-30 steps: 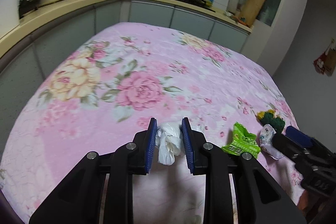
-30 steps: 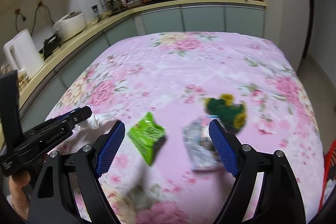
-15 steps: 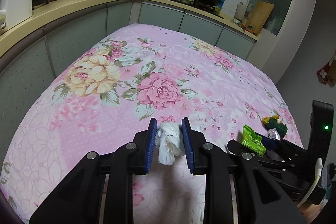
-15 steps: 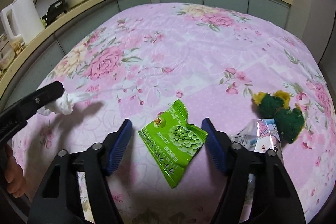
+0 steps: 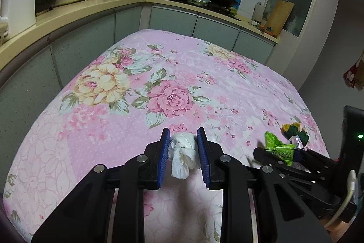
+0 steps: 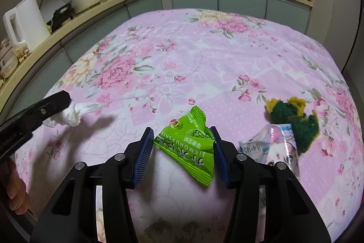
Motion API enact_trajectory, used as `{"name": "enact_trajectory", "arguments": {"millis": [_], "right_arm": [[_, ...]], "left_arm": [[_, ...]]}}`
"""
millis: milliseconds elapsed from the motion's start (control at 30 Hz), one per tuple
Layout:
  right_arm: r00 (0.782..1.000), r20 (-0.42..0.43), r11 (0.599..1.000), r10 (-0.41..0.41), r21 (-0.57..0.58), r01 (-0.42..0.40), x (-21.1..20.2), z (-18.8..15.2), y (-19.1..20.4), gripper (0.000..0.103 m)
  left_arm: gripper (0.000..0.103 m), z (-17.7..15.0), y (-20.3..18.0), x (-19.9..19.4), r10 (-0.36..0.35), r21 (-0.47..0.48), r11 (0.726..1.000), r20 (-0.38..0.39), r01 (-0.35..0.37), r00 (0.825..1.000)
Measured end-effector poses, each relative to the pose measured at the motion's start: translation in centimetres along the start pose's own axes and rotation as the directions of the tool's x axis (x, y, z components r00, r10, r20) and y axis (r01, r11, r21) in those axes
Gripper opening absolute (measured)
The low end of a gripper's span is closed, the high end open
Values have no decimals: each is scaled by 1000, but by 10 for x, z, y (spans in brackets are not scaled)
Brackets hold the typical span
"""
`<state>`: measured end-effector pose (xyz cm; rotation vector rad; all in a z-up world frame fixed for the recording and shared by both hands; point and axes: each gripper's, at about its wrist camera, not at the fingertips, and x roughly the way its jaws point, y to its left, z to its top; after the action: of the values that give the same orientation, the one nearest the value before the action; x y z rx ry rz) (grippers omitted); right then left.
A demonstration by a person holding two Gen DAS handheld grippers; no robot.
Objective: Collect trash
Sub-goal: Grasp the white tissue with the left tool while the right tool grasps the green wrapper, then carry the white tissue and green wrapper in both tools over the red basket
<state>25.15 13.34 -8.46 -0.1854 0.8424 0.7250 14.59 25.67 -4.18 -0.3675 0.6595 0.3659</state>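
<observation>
The left gripper (image 5: 183, 142) remains clamped on the crumpled white tissue (image 5: 183, 153), as before, held above the floral tablecloth (image 5: 159, 65). The right gripper (image 6: 182, 140), previously wide open around the green snack wrapper (image 6: 190, 144), has now narrowed; both blue pads (image 6: 143, 152) contact the wrapper's edges. The silver wrapper (image 6: 273, 145) lies just beside it, touching the green-yellow scrubber (image 6: 293, 116).

Crumpled white tissue (image 5: 183, 153): pinched in my left gripper (image 5: 183, 147), tail hanging down. Green snack packet (image 6: 190, 145): creased, tilted, between my right gripper's (image 6: 182, 147) pads. Clear printed wrapper (image 6: 273, 145): crumpled, on table near right edge.
</observation>
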Motion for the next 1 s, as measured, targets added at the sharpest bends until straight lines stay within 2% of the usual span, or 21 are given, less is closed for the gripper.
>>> {"name": "enact_trajectory", "arguments": {"millis": [367,767,1000], "right_arm": [[988,156,1000,7,14,-10,-69,-4,2,48],[968,251,998,-20,63,4,-126,-18,-15,48],[949,312,996,-41,83,16,-162,-28,-22,48]], "left_arm": [[24,-3,-18,-22,-19,42,999,41,18,999],[24,-6,-52,-58,-57,105,993,96,47,994],[24,-7,-80,-82,-90,164,984,137,67,986]]}}
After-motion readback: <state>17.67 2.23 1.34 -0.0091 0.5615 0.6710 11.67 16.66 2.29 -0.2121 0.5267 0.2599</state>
